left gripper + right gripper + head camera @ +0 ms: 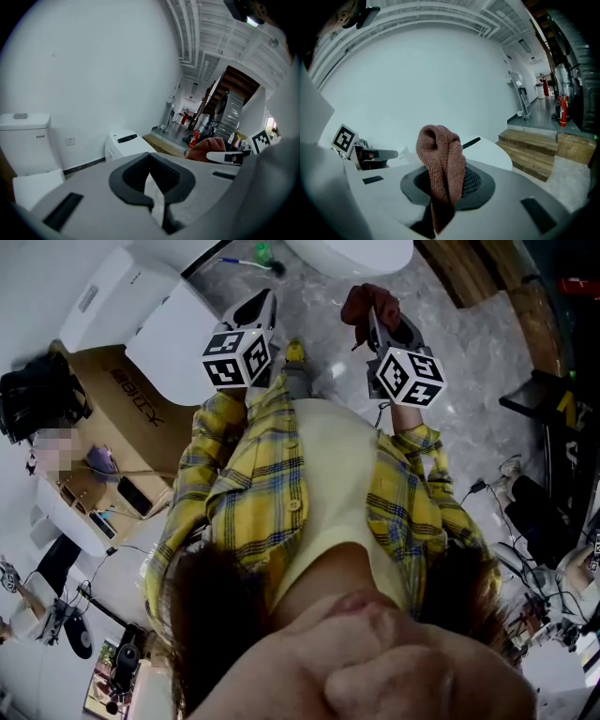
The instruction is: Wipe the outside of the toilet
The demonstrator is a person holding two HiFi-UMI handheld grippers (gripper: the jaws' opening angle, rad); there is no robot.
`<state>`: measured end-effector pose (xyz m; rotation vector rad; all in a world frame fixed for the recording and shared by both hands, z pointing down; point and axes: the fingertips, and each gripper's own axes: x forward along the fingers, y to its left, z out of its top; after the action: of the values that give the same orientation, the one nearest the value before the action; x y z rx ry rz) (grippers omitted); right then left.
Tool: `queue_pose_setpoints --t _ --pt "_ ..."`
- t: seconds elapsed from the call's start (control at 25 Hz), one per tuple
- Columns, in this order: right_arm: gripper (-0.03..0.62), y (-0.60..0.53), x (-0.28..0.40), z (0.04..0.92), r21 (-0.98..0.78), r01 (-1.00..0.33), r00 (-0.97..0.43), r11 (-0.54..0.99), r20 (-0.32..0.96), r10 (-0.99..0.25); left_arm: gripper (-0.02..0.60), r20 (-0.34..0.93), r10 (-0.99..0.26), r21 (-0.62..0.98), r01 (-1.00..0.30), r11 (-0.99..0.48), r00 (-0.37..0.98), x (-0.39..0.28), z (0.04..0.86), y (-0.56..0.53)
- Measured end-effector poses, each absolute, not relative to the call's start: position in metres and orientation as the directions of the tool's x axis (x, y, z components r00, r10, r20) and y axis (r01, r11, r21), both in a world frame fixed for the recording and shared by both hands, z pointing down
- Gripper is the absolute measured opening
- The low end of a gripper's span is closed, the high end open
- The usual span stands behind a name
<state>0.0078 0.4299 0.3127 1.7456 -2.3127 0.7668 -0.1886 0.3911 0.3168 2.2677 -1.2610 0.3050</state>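
Cloth (440,159) clamped in your right claw (442,194), white toilet (494,152) beyond it; left claw (152,187) closed, empty.

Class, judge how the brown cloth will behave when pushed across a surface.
The cloth is probably floppy: it folds over itself above the right tongs. Likely light; one pinch holds it up. Its knitted texture should drag, not slip.

In the head view I see a brown cardboard box (112,390) at the left, with a black bag (37,395) just beside it. The right gripper view shows me wooden steps (534,150) rising off a grey marbled floor (574,180), with a red fire extinguisher (563,112) standing beyond them. In the left gripper view, a wall socket (71,140) sits low on the white wall.
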Motion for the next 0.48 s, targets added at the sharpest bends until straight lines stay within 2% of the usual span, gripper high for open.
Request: queue_pose_setpoints --t 0.48 --pt "0.083 0.318 -0.017 0.313 -0.301 -0.922 -0.358 0.244 0.420 -0.834 0.008 0.448 -0.740 0.347 -0.860 -0.374 0.502 -0.217 0.322 0.311"
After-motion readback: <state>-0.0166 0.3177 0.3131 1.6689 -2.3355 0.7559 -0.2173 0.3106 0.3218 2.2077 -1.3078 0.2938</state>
